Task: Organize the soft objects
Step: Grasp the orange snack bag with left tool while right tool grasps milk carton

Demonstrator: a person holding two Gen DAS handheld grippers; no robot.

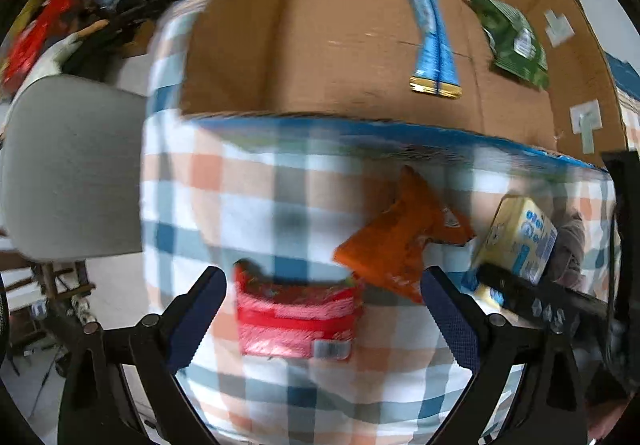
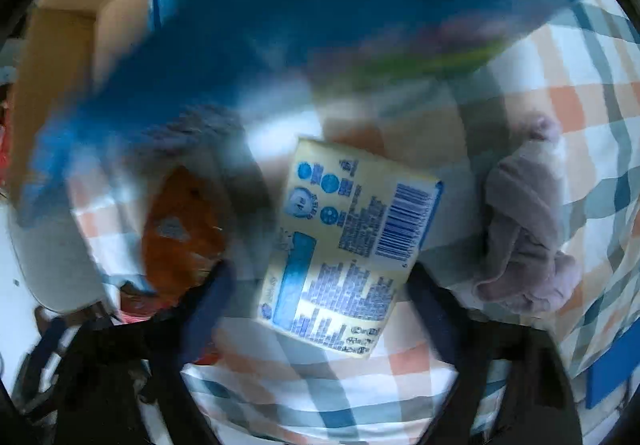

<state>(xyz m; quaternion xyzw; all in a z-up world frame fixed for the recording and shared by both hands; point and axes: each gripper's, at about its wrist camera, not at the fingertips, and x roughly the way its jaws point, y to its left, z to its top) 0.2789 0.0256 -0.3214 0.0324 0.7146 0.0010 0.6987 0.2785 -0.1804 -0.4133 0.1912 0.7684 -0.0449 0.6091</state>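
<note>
Cardboard box [image 1: 340, 45] holds a blue packet [image 1: 434, 41] and green packet [image 1: 514, 39]. On my checked tablecloth [image 1: 280, 181] lie a red pack [image 1: 296, 319], orange pouch [image 1: 404, 233], yellow pack [image 2: 348, 245] and grey cloth [image 2: 524, 229]. Print unreadable. My left gripper [image 1: 324, 319] and right gripper [image 2: 320, 309] gape wide, empty.

I'm working in a lived-in home room: a checked cloth [image 1: 280, 185] covers my table, a grey upholstered chair [image 1: 72, 165] stands beside it, household clutter [image 1: 80, 17] is piled on the floor behind, and an open cardboard box [image 1: 340, 45] sits on the table.
</note>
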